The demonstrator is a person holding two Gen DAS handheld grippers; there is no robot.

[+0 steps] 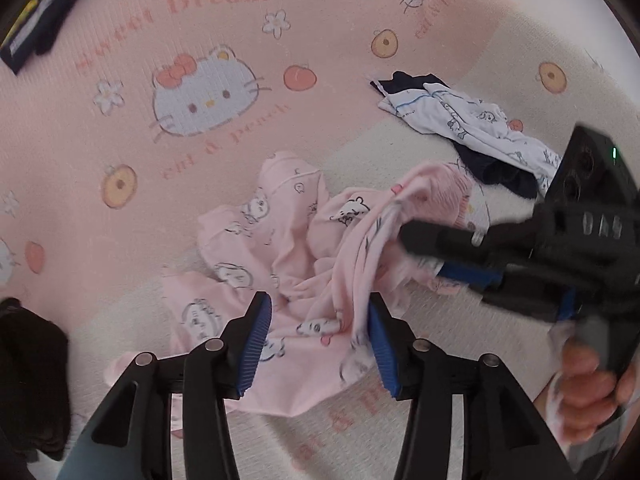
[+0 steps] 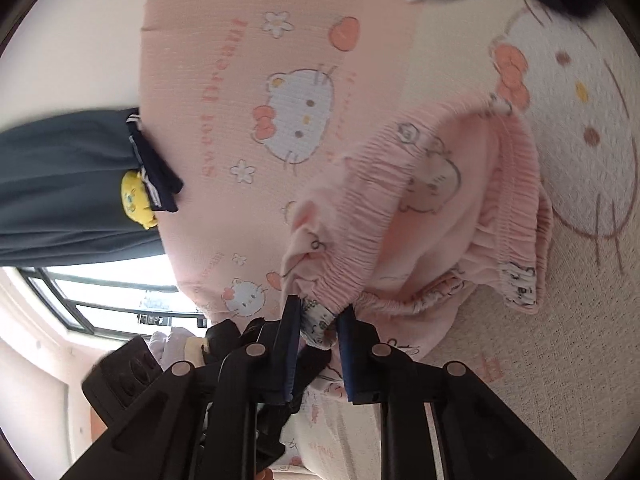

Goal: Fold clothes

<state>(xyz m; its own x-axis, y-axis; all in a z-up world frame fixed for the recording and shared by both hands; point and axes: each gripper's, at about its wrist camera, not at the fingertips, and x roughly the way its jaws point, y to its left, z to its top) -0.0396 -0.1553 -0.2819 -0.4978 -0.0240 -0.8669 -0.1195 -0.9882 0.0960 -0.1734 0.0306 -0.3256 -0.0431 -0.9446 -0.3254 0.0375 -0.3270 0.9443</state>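
A crumpled pair of pink printed pyjama pants [image 1: 288, 248] lies on the pink and cream Hello Kitty bed sheet [image 1: 132, 128]. My left gripper [image 1: 318, 322] is open, its blue pads on either side of a fold of the pink cloth. My right gripper [image 1: 416, 248] comes in from the right and is shut on the pants' elastic waistband. In the right wrist view the waistband [image 2: 400, 208] hangs open and my right gripper [image 2: 318, 320] pinches its edge.
A white printed garment over a navy one [image 1: 460, 128] lies at the back right. A dark garment with a yellow patch [image 2: 80, 184] lies at the sheet's far edge. Black cloth [image 1: 28, 372] sits at the near left. A window [image 2: 100, 304] shows beyond the bed.
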